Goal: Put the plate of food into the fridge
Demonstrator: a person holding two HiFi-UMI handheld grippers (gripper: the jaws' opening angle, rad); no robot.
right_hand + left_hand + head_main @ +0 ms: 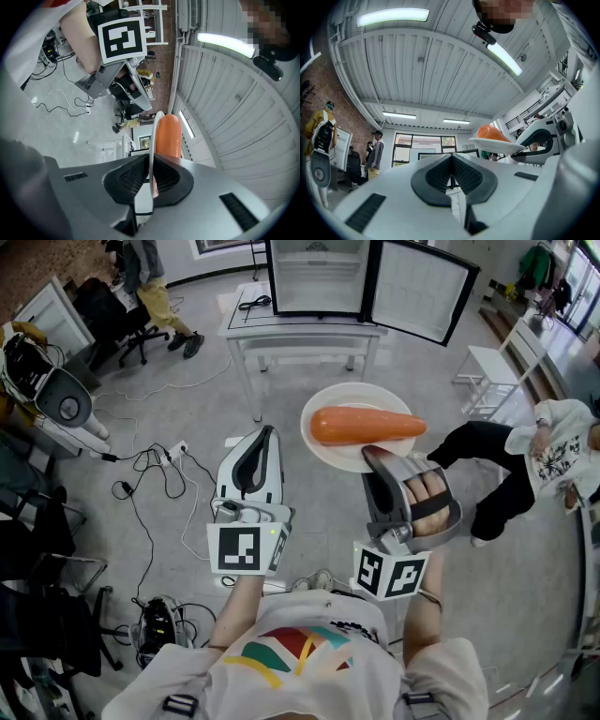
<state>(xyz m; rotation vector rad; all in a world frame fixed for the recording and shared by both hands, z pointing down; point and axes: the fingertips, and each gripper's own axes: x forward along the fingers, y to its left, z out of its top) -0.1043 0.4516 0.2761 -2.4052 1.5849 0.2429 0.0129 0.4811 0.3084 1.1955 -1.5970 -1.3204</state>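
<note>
A smooth orange carrot (366, 426) lies on a round, glossy white plate (356, 395) held in mid-air, its near rim clamped in the right claw (371, 455). The left claw (267, 433), beside it, is closed and empty.

We're seeing a white table (281, 326) holding the open fridge (319, 277) and a black cable (255, 304); a power strip (174, 454) sits on the floor (187, 390).

Grey floor (187, 409), cables (155, 470) + power strip (175, 453) strewn at left. White table (300, 331) at far end; black office chair (117, 320) to its left, white stool (487, 367) to its right. Ceiling (417, 61): white ribbed panels w/ strip lights (393, 15). Brick wall (342, 117) at left; windows (424, 145) in far wall.
</note>
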